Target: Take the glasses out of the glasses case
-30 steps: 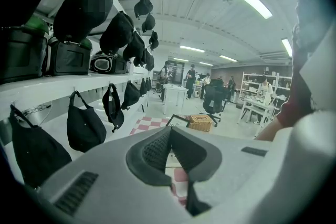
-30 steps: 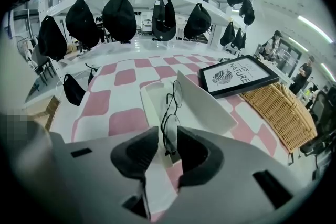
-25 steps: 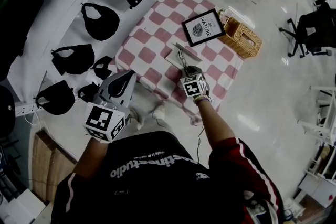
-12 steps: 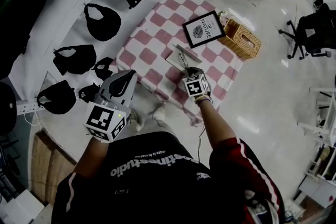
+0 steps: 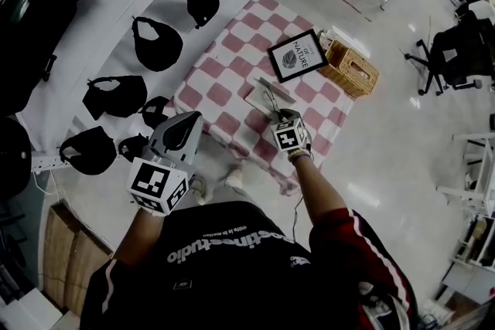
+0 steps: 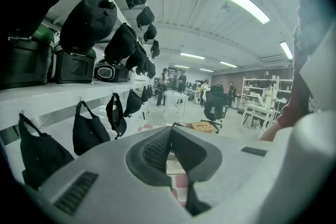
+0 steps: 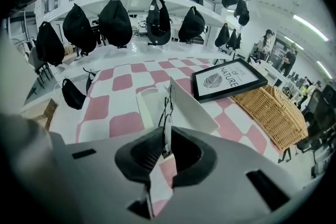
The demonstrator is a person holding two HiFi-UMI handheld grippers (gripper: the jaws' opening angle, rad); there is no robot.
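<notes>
Right gripper [image 5: 277, 112] is down over the checked cloth [image 5: 220, 69] on the bench, and its fingers are closing, with the thin pale temple of the glasses [image 7: 167, 140] pinched between the pads. The dark wire front of the glasses stands up over the open white glasses case [image 7: 192, 103], between the tray and the raised lid. Whether the front rests inside or has lifted clear, I can't tell. From the head view the glasses [image 5: 271, 99] are just a few fine lines, and the lenses are impossible to make out.

Left gripper [image 5: 184, 124] hangs off the bench edge, well apart from the case, its fingers pressed together on nothing. Its own body blocks most of its view, leaving only a sliver of cloth showing below the fingertips.

A framed picture [image 5: 296, 55] and a wicker basket [image 5: 353, 67] sit beyond the case.
</notes>
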